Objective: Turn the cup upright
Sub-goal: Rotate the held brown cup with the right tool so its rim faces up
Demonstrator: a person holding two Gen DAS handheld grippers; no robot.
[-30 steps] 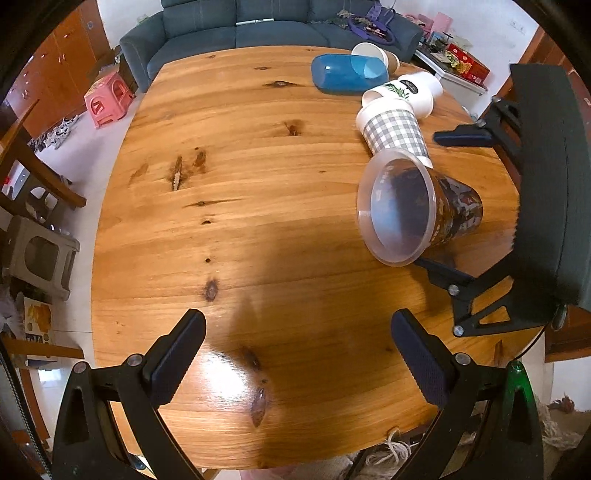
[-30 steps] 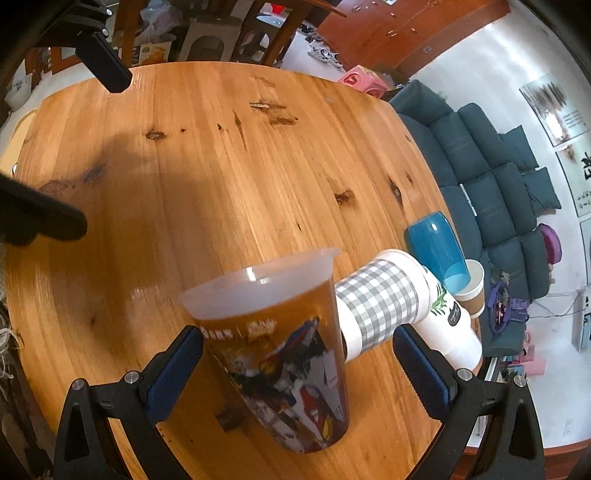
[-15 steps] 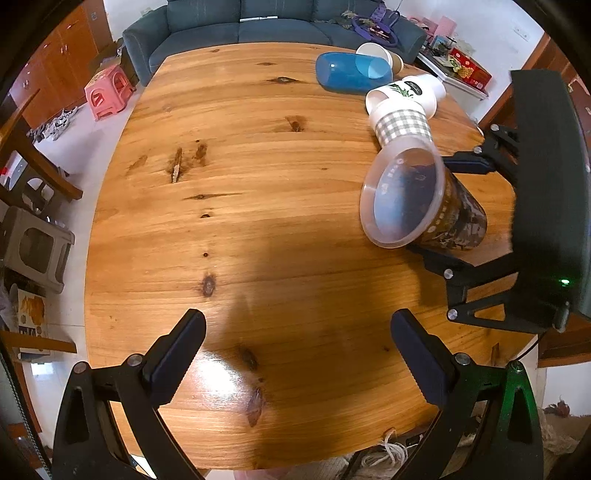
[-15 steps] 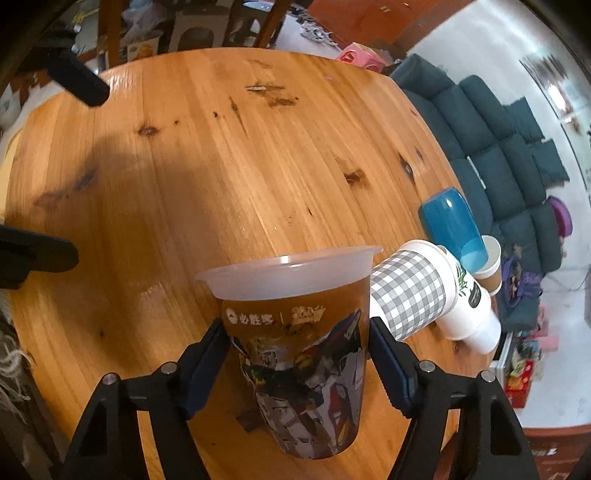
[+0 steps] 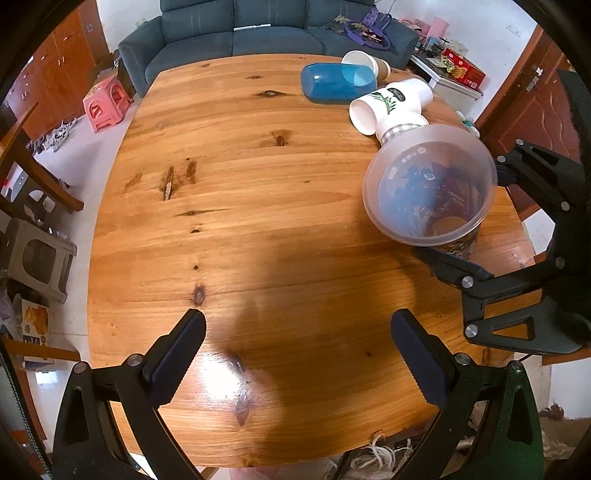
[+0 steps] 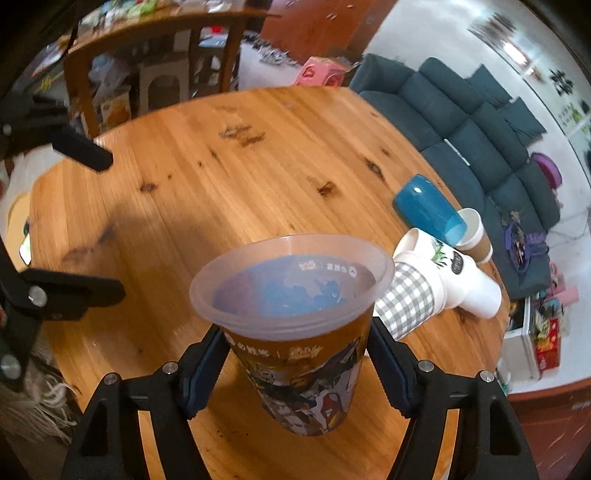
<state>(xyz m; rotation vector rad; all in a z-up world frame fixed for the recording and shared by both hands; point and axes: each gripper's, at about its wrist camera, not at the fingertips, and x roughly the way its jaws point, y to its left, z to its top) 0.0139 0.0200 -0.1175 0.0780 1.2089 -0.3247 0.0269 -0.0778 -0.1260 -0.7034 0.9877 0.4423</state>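
Note:
A clear plastic cup with printed cartoon art (image 6: 295, 332) is clamped between the fingers of my right gripper (image 6: 295, 354), mouth up and almost upright over the wooden table (image 6: 221, 184). In the left wrist view the same cup (image 5: 428, 188) shows at the right with its mouth turned toward the camera, held by the right gripper (image 5: 476, 218). My left gripper (image 5: 297, 354) is open and empty above the table's near edge.
Several other cups lie on their sides at the table's far right: a checked cup (image 6: 406, 302), a white leaf-print cup (image 5: 388, 103), a blue tumbler (image 5: 336, 83) and a brown paper cup (image 5: 365, 64). A sofa (image 5: 258, 33) stands beyond; stools (image 5: 107, 101) are left.
My right gripper shut on the printed plastic cup, lifted it off the table and turned it from lying on its side to nearly upright. The left gripper stayed open.

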